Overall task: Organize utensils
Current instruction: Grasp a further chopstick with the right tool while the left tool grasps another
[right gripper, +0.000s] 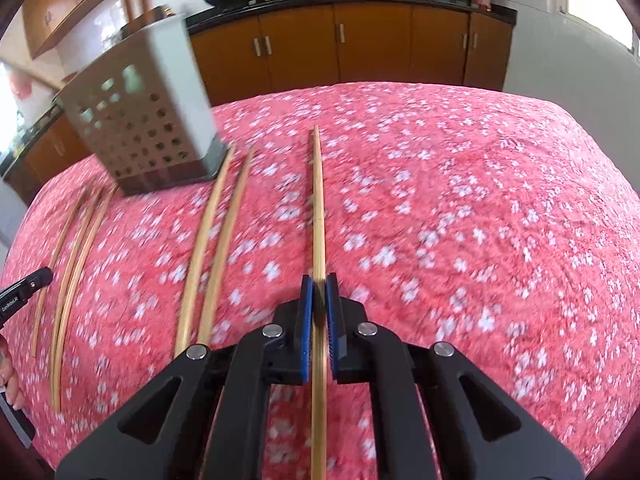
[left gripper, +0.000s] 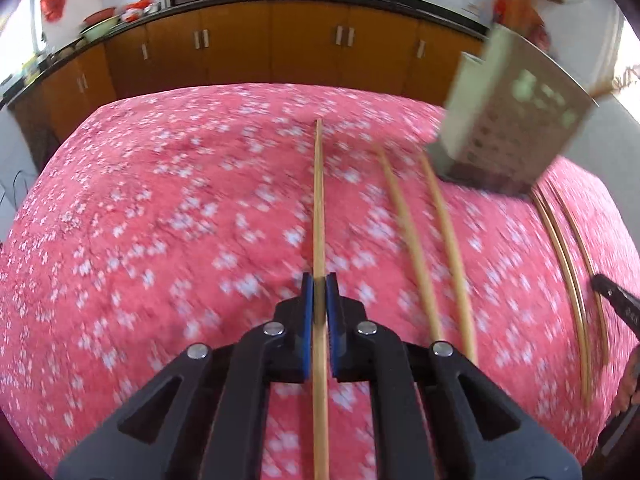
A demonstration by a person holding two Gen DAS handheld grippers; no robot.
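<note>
My left gripper (left gripper: 319, 280) is shut on a bamboo chopstick (left gripper: 319, 200) that runs forward between its blue pads over the table. My right gripper (right gripper: 319, 280) is shut on another bamboo chopstick (right gripper: 318, 208) in the same way. A perforated grey utensil holder (left gripper: 508, 120) stands on the table to the right in the left wrist view. It is at the upper left in the right wrist view (right gripper: 140, 108), with chopsticks standing in it. Several loose chopsticks (right gripper: 212, 248) lie on the cloth between the grippers; they also show in the left wrist view (left gripper: 448, 248).
The table wears a pink floral cloth (left gripper: 180, 200). More chopsticks (right gripper: 72, 264) lie left of the holder. Orange kitchen cabinets (right gripper: 340, 44) with woks on the counter run behind the table. The other gripper's black tip (right gripper: 24, 288) shows at the left edge.
</note>
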